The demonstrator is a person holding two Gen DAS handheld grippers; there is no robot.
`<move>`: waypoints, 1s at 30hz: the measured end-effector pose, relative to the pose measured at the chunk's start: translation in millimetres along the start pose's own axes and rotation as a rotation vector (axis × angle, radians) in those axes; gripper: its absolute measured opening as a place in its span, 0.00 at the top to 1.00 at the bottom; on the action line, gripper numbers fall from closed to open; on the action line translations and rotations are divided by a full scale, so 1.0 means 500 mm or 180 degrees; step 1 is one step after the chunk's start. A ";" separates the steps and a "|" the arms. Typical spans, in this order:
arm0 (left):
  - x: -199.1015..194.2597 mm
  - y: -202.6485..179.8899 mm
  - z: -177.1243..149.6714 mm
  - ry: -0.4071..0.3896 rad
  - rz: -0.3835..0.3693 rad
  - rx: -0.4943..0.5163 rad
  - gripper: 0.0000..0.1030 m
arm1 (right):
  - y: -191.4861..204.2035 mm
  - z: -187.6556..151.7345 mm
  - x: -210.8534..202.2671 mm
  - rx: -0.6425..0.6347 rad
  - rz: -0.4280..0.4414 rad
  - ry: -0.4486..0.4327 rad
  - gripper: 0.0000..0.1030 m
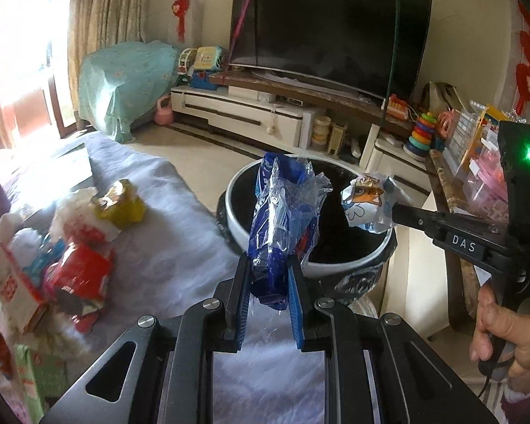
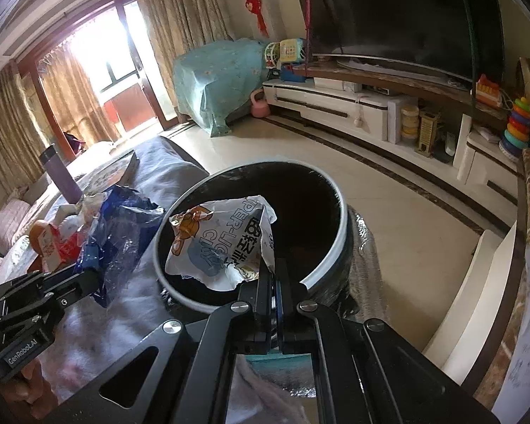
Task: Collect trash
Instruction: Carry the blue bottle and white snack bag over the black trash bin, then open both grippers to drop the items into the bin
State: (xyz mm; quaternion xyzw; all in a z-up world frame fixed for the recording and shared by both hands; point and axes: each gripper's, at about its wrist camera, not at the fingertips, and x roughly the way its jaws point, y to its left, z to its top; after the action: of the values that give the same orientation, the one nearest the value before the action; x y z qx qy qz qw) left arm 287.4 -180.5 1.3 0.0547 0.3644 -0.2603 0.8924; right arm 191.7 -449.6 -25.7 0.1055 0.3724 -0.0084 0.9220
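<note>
Left hand-held gripper (image 1: 269, 275) at lower centre of the left wrist view, pointing forward and slightly up, blue-padded fingers (image 1: 295, 304) clamped on a crumpled blue and clear plastic wrapper (image 1: 282, 219) that stands upright just short of the near rim of the round black bin with a white rim (image 1: 311, 265). Right hand-held gripper (image 2: 275, 275) at lower centre of the right wrist view, angled down over the bin's mouth, jaws nearly closed, pinching the corner of a crinkled white packet printed with a cartoon bear (image 2: 219, 243) held above the dark opening. In the left wrist view, at right, bare hand (image 1: 505, 335) wrapped around the black handle, gripper reaching in toward mid-frame. At left of that view, heap of red, yellow and white wrappers and cartons (image 1: 70, 247) lying on the pale grey fleece-covered bench (image 1: 166, 247), beside the bin.
</note>
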 end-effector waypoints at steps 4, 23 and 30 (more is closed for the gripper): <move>0.033 -0.001 0.030 0.0060 -0.0044 -0.0015 0.82 | -0.009 0.014 0.005 -0.0003 -0.0025 0.0009 0.99; 0.125 -0.018 0.095 0.0232 -0.0109 -0.0013 0.78 | -0.028 0.051 0.041 -0.0025 -0.0109 0.0128 0.94; 0.109 -0.022 0.085 0.0132 0.0020 -0.0009 0.43 | -0.029 0.055 0.038 0.0028 -0.0069 0.0103 0.68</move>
State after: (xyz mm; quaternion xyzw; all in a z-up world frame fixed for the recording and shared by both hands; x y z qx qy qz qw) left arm 341.0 -225.1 -3.6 0.0599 0.3829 -0.2559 0.8856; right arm 223.2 -468.1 -22.3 0.1056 0.3883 -0.0184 0.9153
